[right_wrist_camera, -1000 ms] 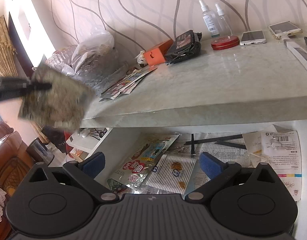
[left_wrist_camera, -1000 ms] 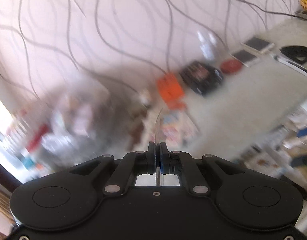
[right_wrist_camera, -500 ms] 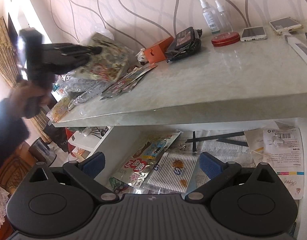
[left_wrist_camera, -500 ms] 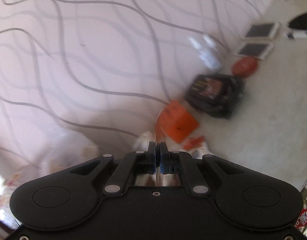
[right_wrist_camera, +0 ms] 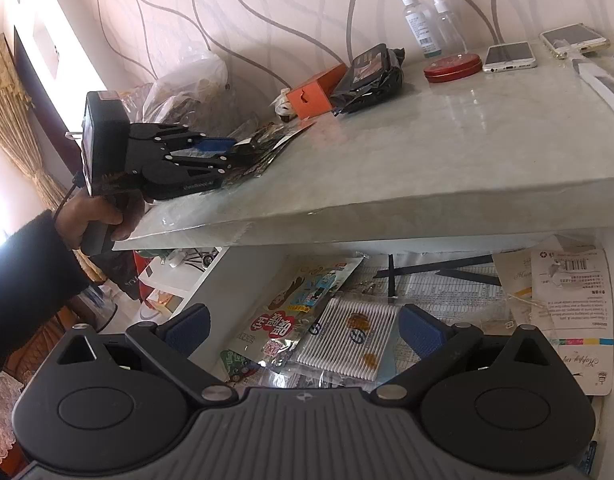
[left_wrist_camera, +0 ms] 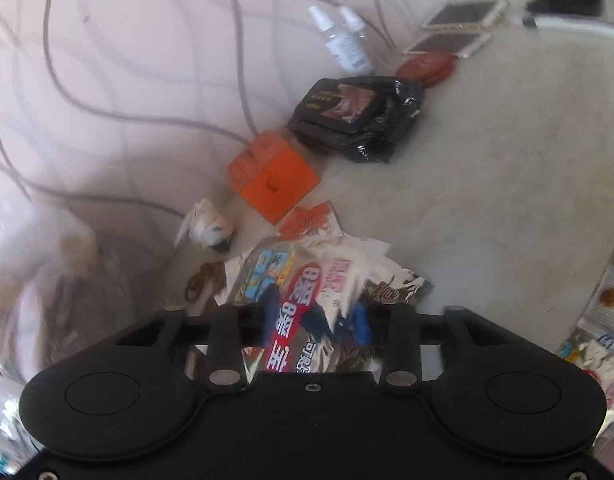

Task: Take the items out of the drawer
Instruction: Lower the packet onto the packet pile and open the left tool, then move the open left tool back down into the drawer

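While drawer (right_wrist_camera: 447,280) sits open, swab pkt (right_wrist_camera: 347,340), snack pkts (right_wrist_camera: 283,320) inside

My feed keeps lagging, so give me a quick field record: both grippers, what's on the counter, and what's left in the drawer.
left gripper: open, over the snack packets on the counter
right gripper: open, empty, above the drawer
counter, other things: orange box, black pouch, two spray bottles, red tin, two phones
drawer contents: cotton swab pack, snack packets, papers
next pick, likely: cotton swab pack
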`<act>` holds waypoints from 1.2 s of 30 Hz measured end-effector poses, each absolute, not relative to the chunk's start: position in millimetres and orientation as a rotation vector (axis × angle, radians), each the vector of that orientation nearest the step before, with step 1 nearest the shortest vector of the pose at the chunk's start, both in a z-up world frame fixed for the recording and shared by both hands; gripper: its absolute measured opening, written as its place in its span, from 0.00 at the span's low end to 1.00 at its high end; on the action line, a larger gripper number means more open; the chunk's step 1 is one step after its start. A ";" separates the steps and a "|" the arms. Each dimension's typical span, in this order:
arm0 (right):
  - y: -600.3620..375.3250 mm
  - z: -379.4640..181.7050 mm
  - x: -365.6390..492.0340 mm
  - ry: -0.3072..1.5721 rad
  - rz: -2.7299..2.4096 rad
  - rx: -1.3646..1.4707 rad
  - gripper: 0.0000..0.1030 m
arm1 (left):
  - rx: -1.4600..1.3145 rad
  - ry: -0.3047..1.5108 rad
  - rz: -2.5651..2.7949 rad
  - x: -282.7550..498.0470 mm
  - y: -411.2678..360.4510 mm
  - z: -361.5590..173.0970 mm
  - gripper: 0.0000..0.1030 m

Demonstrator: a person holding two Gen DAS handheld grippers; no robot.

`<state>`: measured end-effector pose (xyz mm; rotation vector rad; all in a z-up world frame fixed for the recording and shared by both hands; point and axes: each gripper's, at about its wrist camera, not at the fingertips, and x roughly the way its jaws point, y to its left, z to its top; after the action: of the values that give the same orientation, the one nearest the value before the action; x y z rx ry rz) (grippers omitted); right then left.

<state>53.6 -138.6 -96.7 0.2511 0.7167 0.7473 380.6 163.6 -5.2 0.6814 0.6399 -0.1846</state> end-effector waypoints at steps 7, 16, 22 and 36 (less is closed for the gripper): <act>-138.4 -96.8 54.0 0.718 0.747 0.251 1.00 | 0.507 0.695 -0.239 370.8 190.6 0.1 0.63; -138.0 -97.1 53.9 0.719 0.743 0.249 1.00 | 0.192 0.760 -0.112 369.3 227.9 -1.3 0.72; -137.8 -97.2 53.8 0.720 0.740 0.249 1.00 | 0.102 0.789 -0.121 376.5 220.6 -0.4 0.84; -138.1 -97.6 53.8 0.720 0.768 0.254 1.00 | 0.164 0.822 -0.167 327.0 148.2 2.6 0.84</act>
<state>53.8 -138.1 -97.6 0.2537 0.7196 0.7681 327.0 148.2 2.6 0.1641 0.8217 -0.1671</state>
